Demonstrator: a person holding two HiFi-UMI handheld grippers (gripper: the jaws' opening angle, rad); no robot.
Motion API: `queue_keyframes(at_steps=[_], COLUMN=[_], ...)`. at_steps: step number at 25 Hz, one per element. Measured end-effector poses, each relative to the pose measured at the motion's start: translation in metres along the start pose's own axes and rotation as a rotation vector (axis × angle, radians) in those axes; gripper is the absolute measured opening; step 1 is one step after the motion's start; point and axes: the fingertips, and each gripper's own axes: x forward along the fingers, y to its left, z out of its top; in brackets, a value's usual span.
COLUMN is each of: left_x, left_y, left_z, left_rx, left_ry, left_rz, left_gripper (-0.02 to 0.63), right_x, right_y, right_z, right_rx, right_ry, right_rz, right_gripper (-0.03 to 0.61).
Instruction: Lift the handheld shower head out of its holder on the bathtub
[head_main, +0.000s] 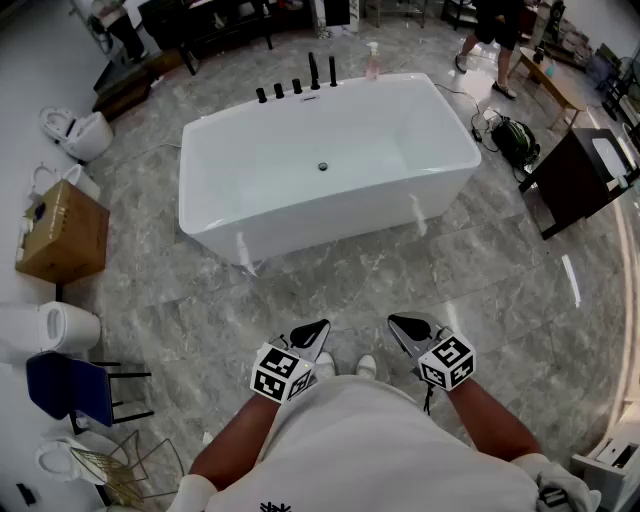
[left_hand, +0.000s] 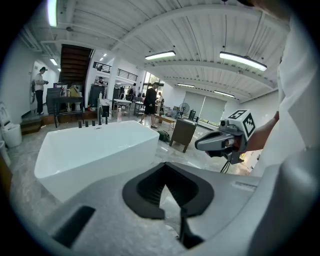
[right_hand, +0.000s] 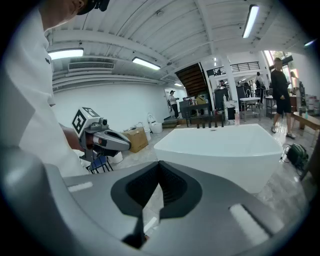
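Observation:
The white freestanding bathtub (head_main: 300, 215) stands mid-floor, a few steps ahead of me. A row of black tap fittings (head_main: 297, 86) stands on its far rim; the handheld shower head is among the two tall ones (head_main: 323, 71), too small to tell apart. Both grippers hang near my waist, far short of the tub. My left gripper (head_main: 318, 328) is shut and holds nothing, and so does my right gripper (head_main: 397, 322). The left gripper view shows its closed jaws (left_hand: 164, 172), the tub (left_hand: 95, 150) and the right gripper (left_hand: 220, 142). The right gripper view shows the closed jaws (right_hand: 159, 167) and the tub (right_hand: 225, 147).
A cardboard box (head_main: 60, 232), toilets (head_main: 75, 132) and a blue chair (head_main: 70, 388) line the left side. A dark cabinet (head_main: 575, 180) and a green bag (head_main: 515, 140) sit right of the tub. A pink bottle (head_main: 373, 62) stands at its far rim. A person (head_main: 490, 40) walks behind.

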Motion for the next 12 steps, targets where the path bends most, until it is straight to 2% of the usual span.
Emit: queue_keyframes(at_steps=[3, 7, 11, 12], left_x=[0.01, 0.021, 0.031, 0.034], left_y=[-0.002, -0.012, -0.02, -0.022], left_z=[0.008, 0.017, 0.025, 0.027], left_rx=[0.033, 0.033, 0.041, 0.042], left_ry=[-0.007, -0.015, -0.014, -0.016], left_rz=[0.015, 0.03, 0.037, 0.038], left_gripper=[0.006, 0.006, 0.006, 0.006], right_x=[-0.004, -0.017, -0.028, -0.03], right_y=[-0.012, -0.026, -0.038, -0.04], right_z=[0.001, -0.004, 0.001, 0.004], right_rx=[-0.009, -0.003, -0.005, -0.008], right_ry=[-0.015, -0.033, -0.114, -0.133], right_rz=[-0.003, -0.003, 0.011, 0.02], right_gripper=[0.011, 0.011, 0.014, 0.052])
